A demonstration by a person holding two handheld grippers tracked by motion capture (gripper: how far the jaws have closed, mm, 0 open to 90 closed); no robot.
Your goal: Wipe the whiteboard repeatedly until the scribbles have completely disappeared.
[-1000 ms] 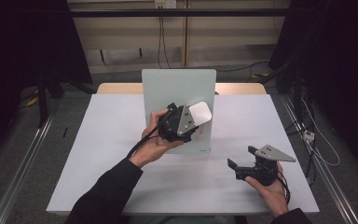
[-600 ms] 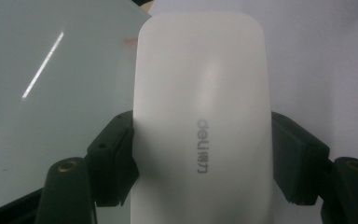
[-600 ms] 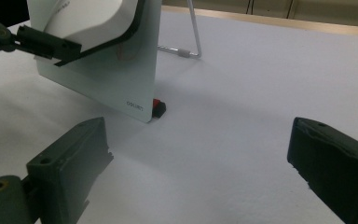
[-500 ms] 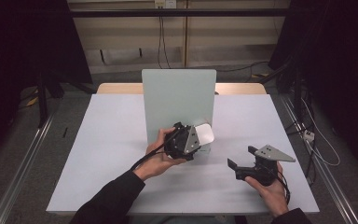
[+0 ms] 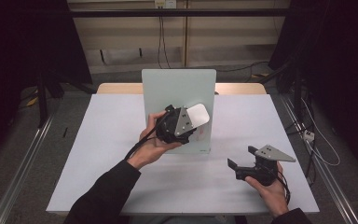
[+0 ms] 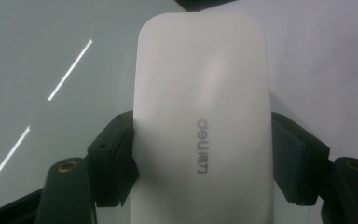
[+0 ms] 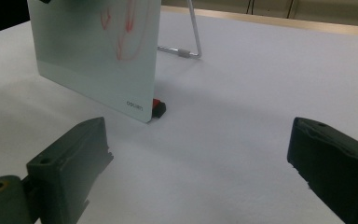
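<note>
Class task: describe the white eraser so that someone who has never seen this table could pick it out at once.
Find the pale glass board standing upright mid-table. In front of it, the left hand-held gripper clamps a white eraser by its sides. It is a smooth, rounded white block with grey lettering, unlike the black gripper parts around it.

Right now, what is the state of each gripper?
Left gripper: shut on the white eraser.
Right gripper: open, holding nothing.

Glossy white plastic eraser (image 6: 200,121)

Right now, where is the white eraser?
In the high view the white eraser sits clamped in the left gripper, held up against the front of the standing board at mid-table.
</note>
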